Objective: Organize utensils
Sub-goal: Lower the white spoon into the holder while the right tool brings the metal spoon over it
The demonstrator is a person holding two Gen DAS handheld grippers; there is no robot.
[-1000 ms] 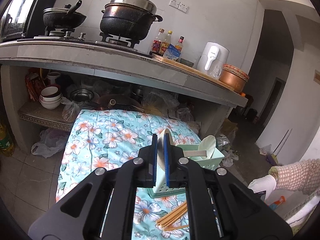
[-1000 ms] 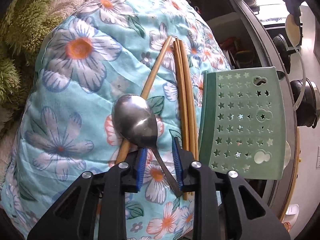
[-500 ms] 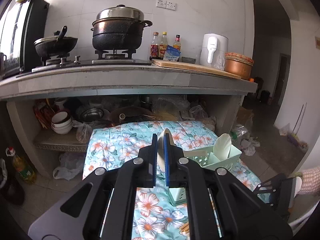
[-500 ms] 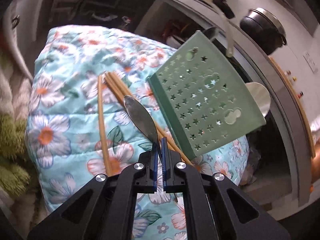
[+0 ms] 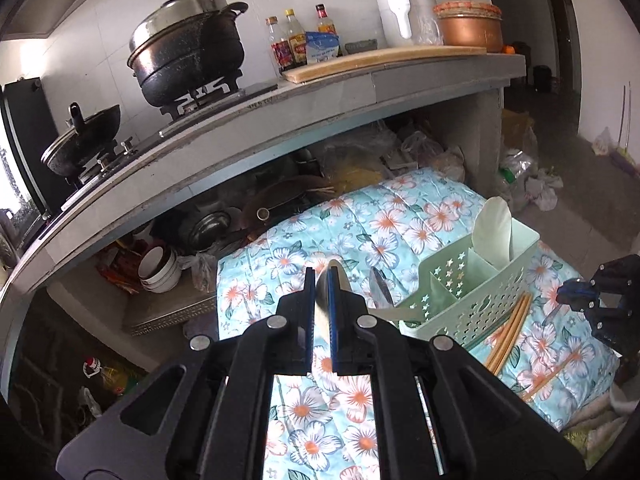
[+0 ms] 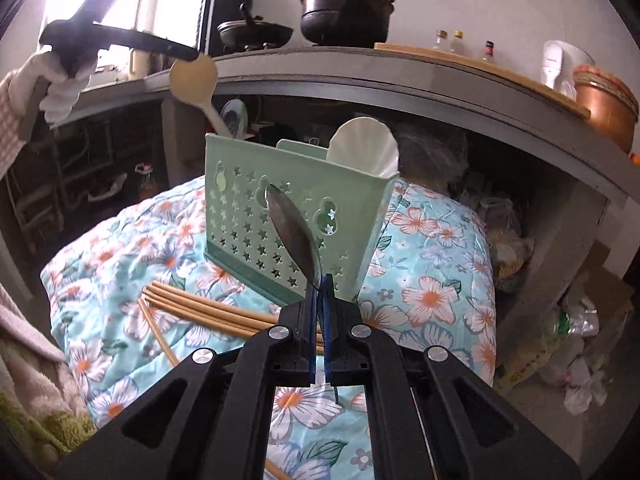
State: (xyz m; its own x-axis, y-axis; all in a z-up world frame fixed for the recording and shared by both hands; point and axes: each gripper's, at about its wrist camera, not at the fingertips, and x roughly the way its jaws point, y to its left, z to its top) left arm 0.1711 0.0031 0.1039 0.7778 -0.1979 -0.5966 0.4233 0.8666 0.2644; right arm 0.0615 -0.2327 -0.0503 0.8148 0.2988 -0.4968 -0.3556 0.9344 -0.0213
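While both grippers are raised over the floral quilt (image 6: pixel 448 240), each clamps one utensil. The left gripper (image 5: pixel 321 316) has its blue pads pressed onto a pale spoon (image 5: pixel 322 304), held edge-on between them; from the right wrist view the same spoon (image 6: pixel 195 80) shows its cream bowl up at counter height, handle slanting down behind the caddy. The right gripper (image 6: pixel 319 320) pinches the handle of a metal spoon (image 6: pixel 292 232), bowl pointing up and forward, in front of the caddy's perforated side.

The green utensil caddy (image 6: pixel 288 208) stands on the quilt, star cut-outs in its walls, dividers visible inside (image 5: pixel 476 280). A white ladle-shaped spoon (image 5: pixel 494 232) already stands upright in its far compartment. Wooden chopsticks (image 6: pixel 208 308) lie loose on the quilt just beside the caddy's base, one apart from the bundle.

Background: black pot (image 5: pixel 188 56) and wok (image 5: pixel 82 140) on the stove, sauce bottles (image 5: pixel 298 40), white kettle (image 5: pixel 404 10), copper bowl (image 5: pixel 468 26) on the counter (image 5: pixel 280 116). Stacked bowls (image 5: pixel 158 270) sit on the shelf below.
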